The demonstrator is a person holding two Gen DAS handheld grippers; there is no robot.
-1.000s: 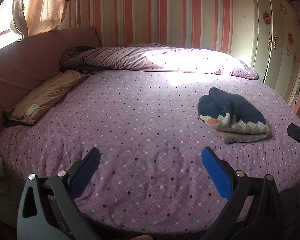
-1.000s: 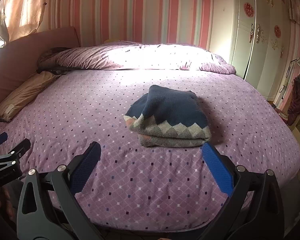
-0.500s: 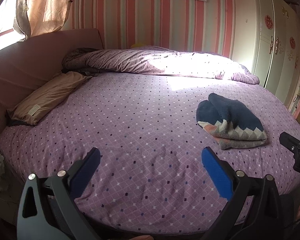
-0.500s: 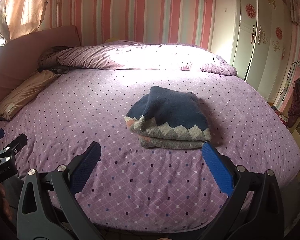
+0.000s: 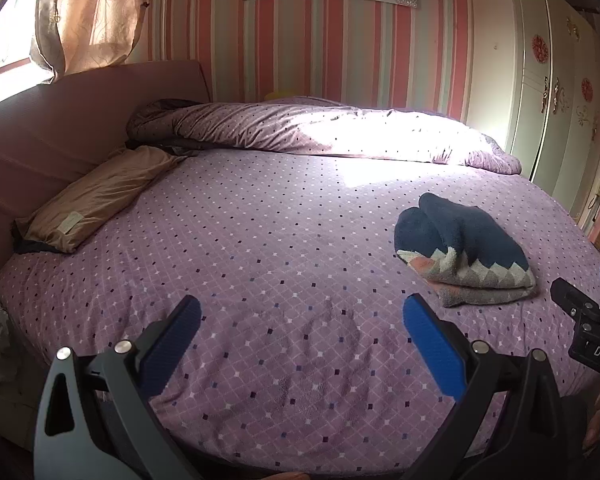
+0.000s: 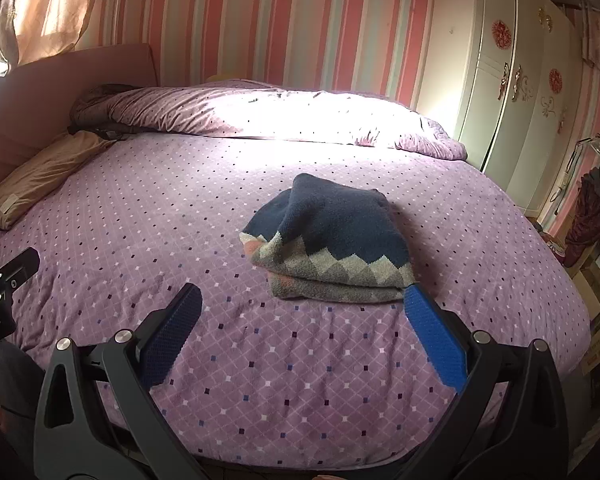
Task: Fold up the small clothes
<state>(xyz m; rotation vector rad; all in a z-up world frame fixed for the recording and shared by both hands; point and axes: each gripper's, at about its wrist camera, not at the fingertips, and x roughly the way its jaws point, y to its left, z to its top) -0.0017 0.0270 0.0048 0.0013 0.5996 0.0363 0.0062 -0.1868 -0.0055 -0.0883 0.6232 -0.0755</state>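
A small navy sweater (image 6: 332,240) with a grey and pink zigzag hem lies folded in a neat bundle on the purple dotted bed (image 6: 220,360). In the left wrist view the same sweater (image 5: 464,248) sits at the right. My right gripper (image 6: 300,312) hovers open over the bed's near edge, just short of the sweater, with nothing between its blue pads. My left gripper (image 5: 300,320) is open too, over bare sheet to the left of the sweater. Each gripper's body shows at the edge of the other's view.
A rolled purple duvet (image 5: 320,132) lies along the far side of the bed. A tan pillow (image 5: 96,196) rests by the pink headboard (image 5: 60,120) at left. White wardrobes (image 6: 520,92) stand at right, with clothes piled on a stand (image 6: 592,208).
Both grippers have drawn back and tilted up slightly, so more wall shows. The sweater has not moved and both grippers stay open.
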